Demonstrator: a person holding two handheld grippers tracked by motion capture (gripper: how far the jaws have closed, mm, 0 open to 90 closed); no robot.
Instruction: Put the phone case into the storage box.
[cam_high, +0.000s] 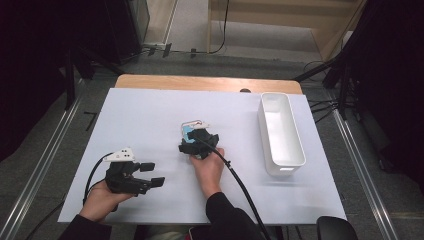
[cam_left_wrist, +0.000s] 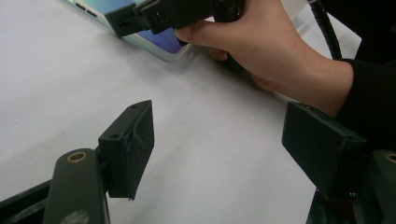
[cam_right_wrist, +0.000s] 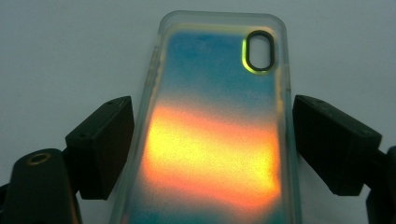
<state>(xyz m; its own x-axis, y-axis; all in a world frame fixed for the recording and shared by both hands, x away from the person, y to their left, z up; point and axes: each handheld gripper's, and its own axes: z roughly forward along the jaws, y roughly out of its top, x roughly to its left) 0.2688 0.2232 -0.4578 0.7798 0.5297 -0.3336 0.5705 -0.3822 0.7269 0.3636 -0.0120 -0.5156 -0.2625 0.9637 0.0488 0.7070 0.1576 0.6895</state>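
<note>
Phone case between right hand-held gripper jaws

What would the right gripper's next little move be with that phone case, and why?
Probably close the right gripper the last bit: its jaws flank the phone case lying flat on the table, the left jaw about touching its edge, the right jaw a sliver off.

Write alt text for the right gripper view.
A phone case, iridescent blue and orange with an oval camera cutout, lies flat on the white table between the right gripper's two black jaws, which flank its long edges closely; whether they touch it is unclear.
</note>
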